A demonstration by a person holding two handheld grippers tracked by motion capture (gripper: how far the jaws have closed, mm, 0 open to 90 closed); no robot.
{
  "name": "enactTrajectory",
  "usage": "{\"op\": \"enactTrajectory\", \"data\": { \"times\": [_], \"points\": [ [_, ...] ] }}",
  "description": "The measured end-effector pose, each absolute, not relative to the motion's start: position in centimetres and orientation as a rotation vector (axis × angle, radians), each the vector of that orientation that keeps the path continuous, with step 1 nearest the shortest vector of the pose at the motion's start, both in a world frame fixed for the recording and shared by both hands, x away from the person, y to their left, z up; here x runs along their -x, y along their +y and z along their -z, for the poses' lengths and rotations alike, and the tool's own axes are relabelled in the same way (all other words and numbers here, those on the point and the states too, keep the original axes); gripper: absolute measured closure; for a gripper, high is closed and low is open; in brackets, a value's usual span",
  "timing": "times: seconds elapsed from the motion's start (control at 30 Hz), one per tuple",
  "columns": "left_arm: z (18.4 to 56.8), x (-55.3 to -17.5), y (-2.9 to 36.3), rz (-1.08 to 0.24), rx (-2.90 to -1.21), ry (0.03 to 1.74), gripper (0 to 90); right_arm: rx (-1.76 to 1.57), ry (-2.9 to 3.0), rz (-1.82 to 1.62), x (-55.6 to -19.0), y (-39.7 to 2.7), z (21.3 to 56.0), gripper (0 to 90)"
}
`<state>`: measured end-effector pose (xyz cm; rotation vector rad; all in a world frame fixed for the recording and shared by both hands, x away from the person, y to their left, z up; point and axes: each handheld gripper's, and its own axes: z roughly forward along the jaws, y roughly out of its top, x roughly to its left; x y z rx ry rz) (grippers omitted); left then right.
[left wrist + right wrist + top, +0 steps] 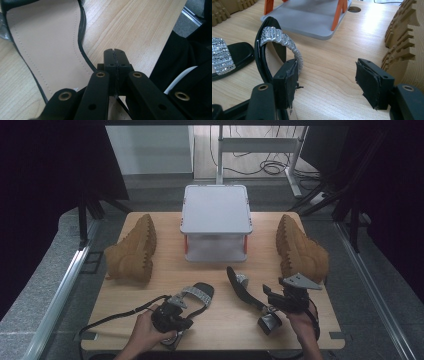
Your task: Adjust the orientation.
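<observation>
left tongs: left gripper [172, 317] sits at the near edge of the table, held in the person's left hand [146, 332]; in the left gripper view its jaws are pressed fully together, pad against pad, with nothing seen between them
left tongs, place: jaws lie just over the heel end of the left sandal [196, 296] — the tan insole [45, 42] runs off to the upper left of the closed tips in the left gripper view
right tongs: right gripper [287, 297] is in the right hand [302, 325], near the table's right front; its jaws stand wide apart in the right gripper view, bare wood between the pads
right tongs, contact: one pad [287, 85] stands right at the rhinestone strap of the right sandal [272, 50]; touching or not, i cannot tell — the other pad is well clear of it
left sandal: lies flat, sole down, front centre-left of the table, silver strap across it
right sandal: tipped up on its edge, front centre-right, between the two grippers
boots: left boot [132, 251] and right boot [300, 251] lie on their sides at the left and right edges, treads showing
rack: grey shelf [216, 210] on orange legs, back centre of the wooden table [220, 330]
</observation>
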<state>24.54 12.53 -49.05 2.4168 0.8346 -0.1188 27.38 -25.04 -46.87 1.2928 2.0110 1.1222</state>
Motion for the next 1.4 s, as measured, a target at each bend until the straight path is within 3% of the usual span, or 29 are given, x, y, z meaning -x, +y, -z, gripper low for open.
{"op": "enactTrajectory", "data": {
  "times": [0.83, 1.4],
  "points": [
    [49.6, -26.7, 15.3, 0.091, -2.409, 0.917, 90.0, -1.297, 2.014, -1.11, -27.5, -25.2, 47.1, 34.8],
    [48.3, -26.5, 14.4, 0.105, -2.37, 0.859, 87.8, -1.291, 2.02, -1.106, -27.4, -25.0, 47.2, 34.8]
  ]
}}
